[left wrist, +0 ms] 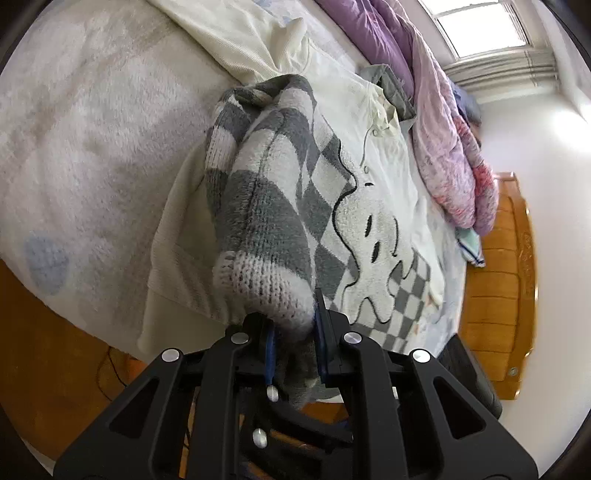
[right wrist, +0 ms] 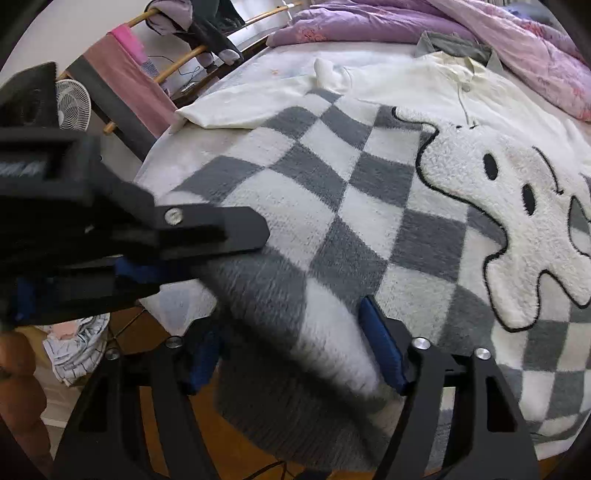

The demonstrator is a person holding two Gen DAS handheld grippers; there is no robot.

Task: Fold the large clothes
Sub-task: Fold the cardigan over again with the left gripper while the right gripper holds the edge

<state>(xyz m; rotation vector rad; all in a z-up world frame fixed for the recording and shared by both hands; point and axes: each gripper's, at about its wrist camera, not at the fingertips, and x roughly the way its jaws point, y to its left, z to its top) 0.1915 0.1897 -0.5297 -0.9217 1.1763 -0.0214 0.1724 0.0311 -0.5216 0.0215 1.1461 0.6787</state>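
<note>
A grey-and-white checked fleece sweater with a white ghost patch (right wrist: 517, 221) lies spread on the bed; it also shows in the left wrist view (left wrist: 369, 229). My left gripper (left wrist: 293, 347) is shut on the sweater's striped sleeve cuff (left wrist: 266, 273) and holds the sleeve lifted over the body. The left gripper also shows in the right wrist view (right wrist: 155, 258), pinching the fabric. My right gripper (right wrist: 295, 354) is open, its blue pads (right wrist: 384, 343) on either side of a raised fold of the sweater near the hem.
A cream garment (right wrist: 258, 99) lies under and beyond the sweater. Purple and pink quilts (right wrist: 480, 33) are piled at the far side of the bed. A fan (right wrist: 74, 109) and a rack with clothes (right wrist: 192, 33) stand left of the bed. The floor is wood (left wrist: 55, 362).
</note>
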